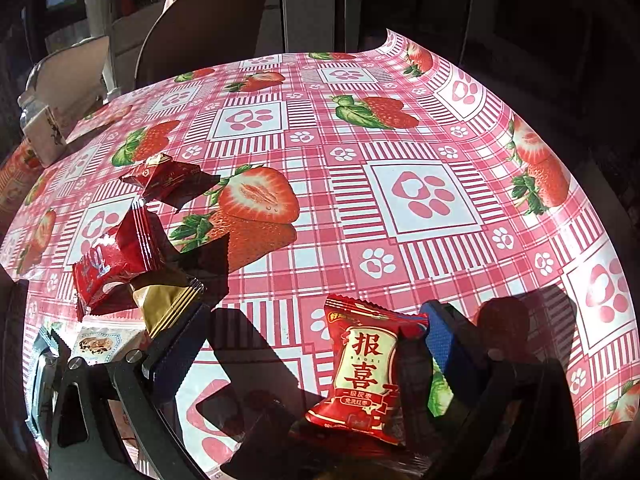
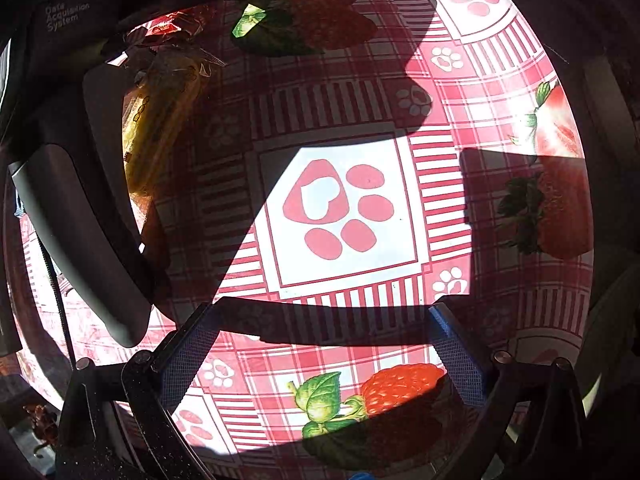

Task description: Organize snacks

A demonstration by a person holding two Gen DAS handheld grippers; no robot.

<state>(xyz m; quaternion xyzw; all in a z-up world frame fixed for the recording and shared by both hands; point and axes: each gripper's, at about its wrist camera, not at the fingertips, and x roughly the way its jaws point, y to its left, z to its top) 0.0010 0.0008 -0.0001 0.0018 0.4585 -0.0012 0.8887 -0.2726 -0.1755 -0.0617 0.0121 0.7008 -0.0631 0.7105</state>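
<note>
**Snack table in sunlight: items and tool positions**

Surface: a table under a glossy oilcloth (image 1: 360, 128), pink-and-white plaid printed with strawberries and paw-print squares. Hard sunlight falls across it, and dark shadows of the tools lie over the pattern. The far corner of the cloth curls upward.

Room: a brown chair back (image 1: 208, 28) stands behind the far edge, with dim furniture beyond it. At the left edge sits a small white box (image 1: 42, 134).

Snacks, left wrist view:
- Red date packet (image 1: 366, 372) with large Chinese characters on a cream panel, lying between the fingers of the left gripper (image 1: 308, 332), close to the right-hand blue pad and apart from the left one. Jaws spread wide; nothing pinched.
- Gold packet (image 1: 168, 304), just beyond the left finger, overlapped by a red packet (image 1: 114, 264).
- Dark red packet (image 1: 168, 180), farther out, lying apart from the others.

Right wrist view:
- Right gripper (image 2: 324, 328) hangs over a bare paw-print square, fingers parted wide and holding nothing.
- A yellow wrapped snack (image 2: 160, 120) lies in shadow at upper left, partly hidden by the other tool's dark body (image 2: 80, 184).
</note>
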